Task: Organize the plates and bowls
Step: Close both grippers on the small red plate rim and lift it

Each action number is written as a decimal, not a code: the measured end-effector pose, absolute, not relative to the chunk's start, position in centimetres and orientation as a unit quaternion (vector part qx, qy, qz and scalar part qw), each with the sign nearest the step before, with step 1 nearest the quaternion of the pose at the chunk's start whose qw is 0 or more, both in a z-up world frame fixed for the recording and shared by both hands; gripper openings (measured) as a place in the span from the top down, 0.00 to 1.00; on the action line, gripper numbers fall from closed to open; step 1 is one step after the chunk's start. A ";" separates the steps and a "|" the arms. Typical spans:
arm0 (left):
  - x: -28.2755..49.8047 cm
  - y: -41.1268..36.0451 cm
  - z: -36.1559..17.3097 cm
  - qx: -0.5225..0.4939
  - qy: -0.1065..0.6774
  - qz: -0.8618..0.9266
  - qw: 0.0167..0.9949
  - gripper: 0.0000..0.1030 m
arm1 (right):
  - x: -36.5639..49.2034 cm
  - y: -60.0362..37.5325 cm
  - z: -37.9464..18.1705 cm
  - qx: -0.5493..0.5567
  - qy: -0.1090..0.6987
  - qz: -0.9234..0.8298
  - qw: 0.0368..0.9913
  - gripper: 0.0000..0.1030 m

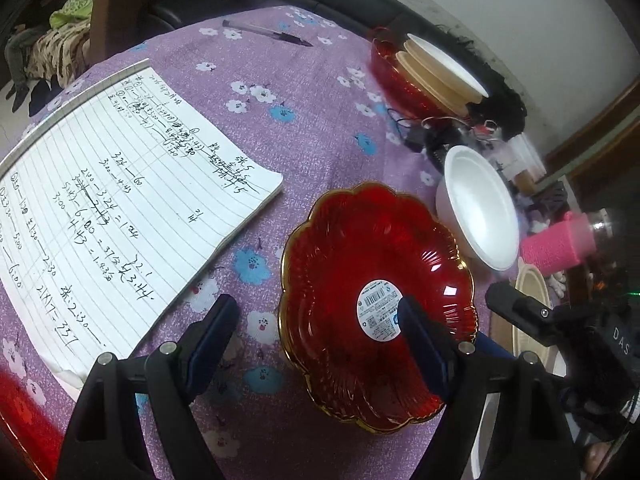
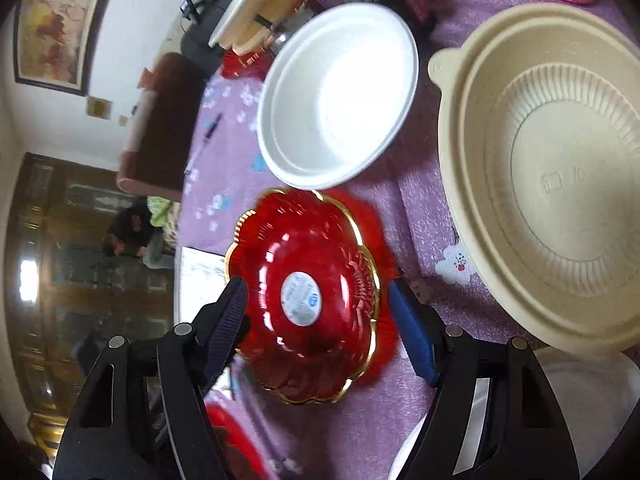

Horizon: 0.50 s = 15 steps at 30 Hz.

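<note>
A purple cloth with white and blue flowers (image 1: 320, 120) covers the table, with a white wall and a framed picture beyond it. On the cloth sits the red scalloped plate (image 1: 376, 304) with its gold rim and a round white label at its middle. The left gripper (image 1: 316, 320) stands wide, holding nothing — one finger over the bare cloth just beside the plate's rim, the other over the plate near the label; whether that finger touches the plate I cannot tell. In the right wrist view the right gripper (image 2: 320, 308) is also spread wide and empty, the red plate (image 2: 308, 296) lying between its two fingers, both of them clear of the gold rim. Just past the plate stands a white foam bowl (image 1: 480, 212), and beside that a larger beige ribbed bowl (image 2: 560, 184). Farther back is a stack of beige and white bowls (image 1: 444, 72) on another red plate. A lined notebook with handwriting (image 1: 120, 200) lies beside the plate, and a pen (image 1: 268, 34) lies farther off.
</note>
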<state>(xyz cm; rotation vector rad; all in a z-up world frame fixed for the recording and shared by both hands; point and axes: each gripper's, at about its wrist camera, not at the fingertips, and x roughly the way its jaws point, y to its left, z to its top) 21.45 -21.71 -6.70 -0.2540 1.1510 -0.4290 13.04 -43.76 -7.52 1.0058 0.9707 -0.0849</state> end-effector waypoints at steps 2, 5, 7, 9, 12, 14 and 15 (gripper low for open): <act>21.5 -21.6 -6.8 -0.125 0.538 -0.205 0.808 0.20 | 13.3 -43.3 -7.5 0.452 0.453 -0.043 0.767 0.29; 21.3 -21.8 -6.6 -0.129 0.530 -0.215 0.810 0.21 | 13.7 -42.6 -7.5 0.430 0.466 -0.045 0.772 0.29; 21.0 -21.9 -6.1 -0.127 0.516 -0.222 0.817 0.21 | 14.0 -42.2 -7.5 0.420 0.470 -0.047 0.775 0.29; 20.9 -22.0 -6.0 -0.122 0.508 -0.218 0.824 0.21 | 14.1 -42.0 -7.7 0.415 0.471 -0.043 0.777 0.32; 21.4 -22.0 -6.6 -0.125 0.518 -0.217 0.818 0.22 | 14.7 -41.8 -8.6 0.414 0.487 -0.038 0.768 0.49; 21.6 -21.9 -7.1 -0.126 0.528 -0.214 0.812 0.22 | 14.7 -41.8 -8.9 0.414 0.487 -0.038 0.768 0.53; 21.7 -21.8 -7.1 -0.127 0.529 -0.216 0.811 0.22 | 14.7 -41.8 -8.9 0.415 0.487 -0.037 0.767 0.53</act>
